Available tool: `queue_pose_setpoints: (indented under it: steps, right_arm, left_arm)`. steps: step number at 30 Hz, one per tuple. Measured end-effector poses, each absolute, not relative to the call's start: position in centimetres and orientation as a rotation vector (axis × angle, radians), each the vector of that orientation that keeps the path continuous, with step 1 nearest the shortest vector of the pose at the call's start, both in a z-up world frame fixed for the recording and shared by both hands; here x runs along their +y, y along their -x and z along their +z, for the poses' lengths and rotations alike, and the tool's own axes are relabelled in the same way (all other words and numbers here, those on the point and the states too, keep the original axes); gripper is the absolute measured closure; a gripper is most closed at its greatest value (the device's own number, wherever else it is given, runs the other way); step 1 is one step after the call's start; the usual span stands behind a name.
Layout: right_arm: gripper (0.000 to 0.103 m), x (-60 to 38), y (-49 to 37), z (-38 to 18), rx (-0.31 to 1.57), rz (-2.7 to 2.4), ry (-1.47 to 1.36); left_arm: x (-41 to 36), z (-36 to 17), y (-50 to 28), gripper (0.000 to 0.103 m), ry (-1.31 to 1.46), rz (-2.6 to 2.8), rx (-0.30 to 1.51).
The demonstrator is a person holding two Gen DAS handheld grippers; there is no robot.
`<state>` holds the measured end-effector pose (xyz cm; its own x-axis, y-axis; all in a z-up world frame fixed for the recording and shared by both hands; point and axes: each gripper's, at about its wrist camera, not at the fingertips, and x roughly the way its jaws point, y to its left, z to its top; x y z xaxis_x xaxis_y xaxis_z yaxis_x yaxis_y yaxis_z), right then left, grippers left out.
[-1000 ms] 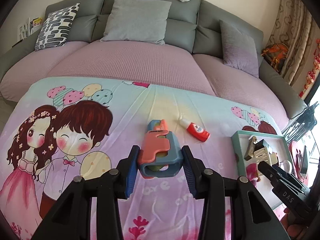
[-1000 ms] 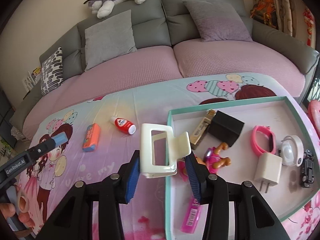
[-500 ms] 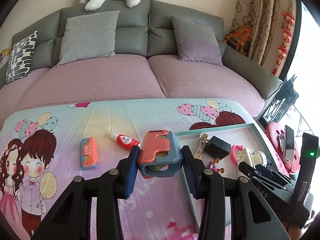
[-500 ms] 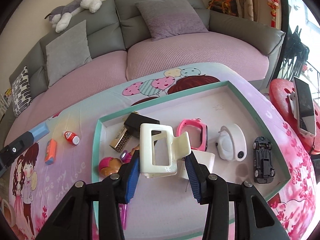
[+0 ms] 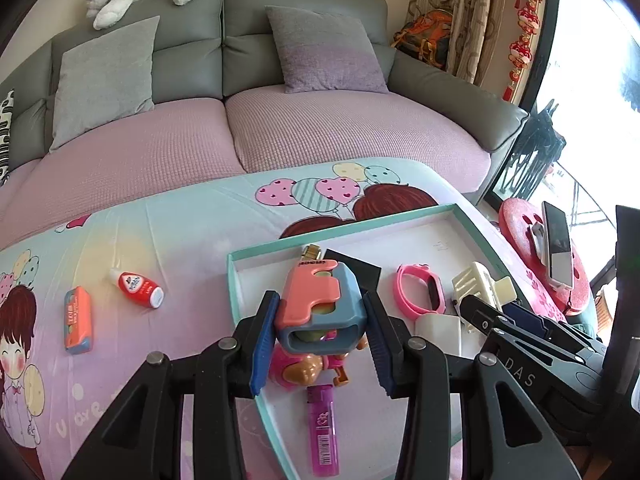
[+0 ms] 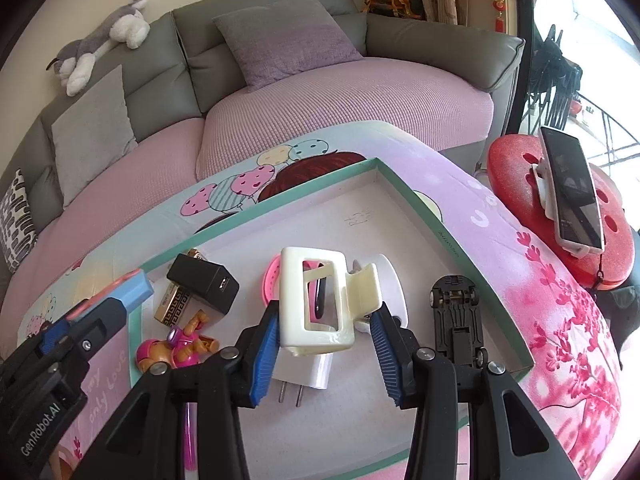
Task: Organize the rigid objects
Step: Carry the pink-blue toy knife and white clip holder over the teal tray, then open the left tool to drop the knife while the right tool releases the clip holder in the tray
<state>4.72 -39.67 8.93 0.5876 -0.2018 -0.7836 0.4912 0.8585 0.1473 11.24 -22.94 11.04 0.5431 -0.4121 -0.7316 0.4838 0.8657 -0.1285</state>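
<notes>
Both grippers have swung over from the open cloth to the big teal-rimmed cardboard tray (image 5: 236, 276) in the last second; a moment ago the left one was out over the cartoon blanket, now it hangs above the tray's 9 o'clock edge; I think that means both things are about to be dropped in.

The left gripper (image 5: 320, 336) has its fingers clenched on the pink and blue plastic toy gun (image 5: 316, 304), held up over the pink toy dog (image 5: 296, 368) and the pink lighter (image 5: 322, 428); the right gripper (image 6: 324, 356) has its fingers clenched on the cream plastic hair claw clip (image 6: 316, 304), up above the white plug charger (image 6: 308, 368) near the tray's middle.

Already in the tray: a black toy car (image 6: 456, 316) at 3 o'clock, a black cube charger (image 6: 204, 284) and a gold patterned box (image 6: 172, 304) at 10 o'clock, a pink wristband (image 5: 418, 290).

Not yet tidied, on the desk cloth at 9 o'clock: a small red and white glue bottle (image 5: 138, 288) and an orange eraser (image 5: 78, 320).

Writing: the gun's top has a word I cannot quite read; the other gripper's side says "GenRobot.AI" in the right view and "DAS" in the left; the cloth says "my only love".
</notes>
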Motion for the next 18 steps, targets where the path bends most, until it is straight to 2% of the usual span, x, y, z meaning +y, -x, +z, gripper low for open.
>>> queue_pose_setpoints:
  steps: [18]
  right_arm:
    - [0.055, -40.5, -4.5, 8.8, 0.878, -0.4, -0.351]
  left_arm:
    - [-26.1, 7.7, -10.3, 0.059, -0.12, -0.556, 0.906]
